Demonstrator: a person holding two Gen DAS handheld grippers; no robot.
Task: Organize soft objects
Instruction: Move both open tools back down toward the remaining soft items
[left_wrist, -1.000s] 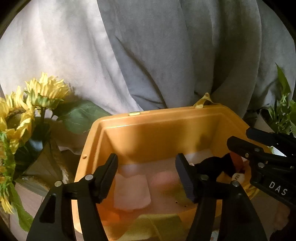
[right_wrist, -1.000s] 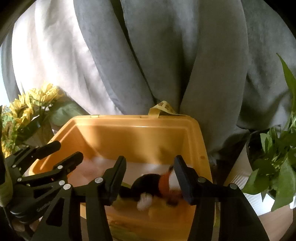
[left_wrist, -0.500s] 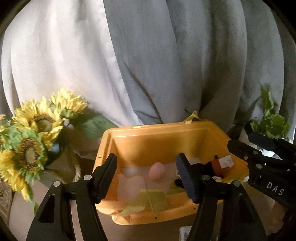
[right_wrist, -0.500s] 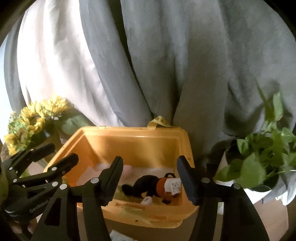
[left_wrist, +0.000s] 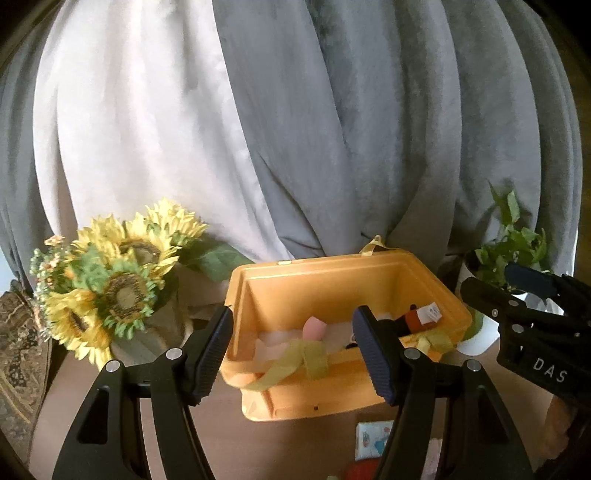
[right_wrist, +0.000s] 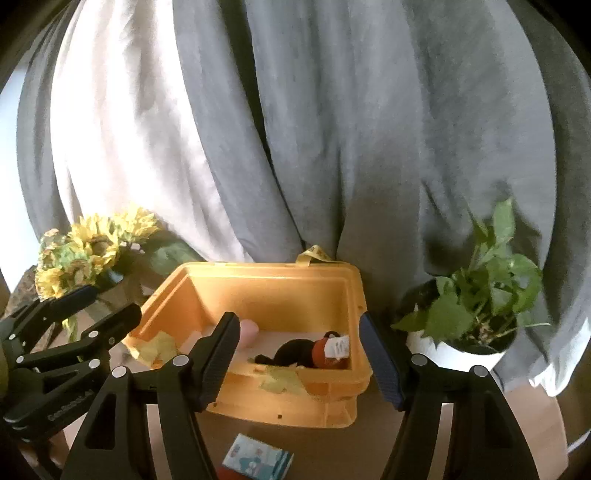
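Note:
An orange plastic bin (left_wrist: 332, 273) (right_wrist: 266, 291) stands on the table against the curtain. Inside lie a black and orange plush toy with a white tag (right_wrist: 306, 352) (left_wrist: 419, 317), a pink soft ball (left_wrist: 313, 328) (right_wrist: 248, 332) and a yellow-green cloth strip (left_wrist: 299, 360) (right_wrist: 282, 380) draped over the front rim. My left gripper (left_wrist: 295, 350) is open and empty, held in front of the bin. My right gripper (right_wrist: 301, 356) is open and empty, also in front of the bin; it shows at the right of the left wrist view (left_wrist: 517, 306).
A sunflower bouquet (left_wrist: 118, 280) (right_wrist: 92, 247) stands left of the bin. A potted green plant (right_wrist: 480, 295) (left_wrist: 509, 254) stands to its right. A small printed packet (right_wrist: 258, 458) (left_wrist: 373, 435) lies on the table before the bin. Grey and white curtains (left_wrist: 295, 129) hang behind.
Both grippers have drawn back from inside the bin, so the whole bin and table now show. The plush toy stays in the bin, released by the right gripper.

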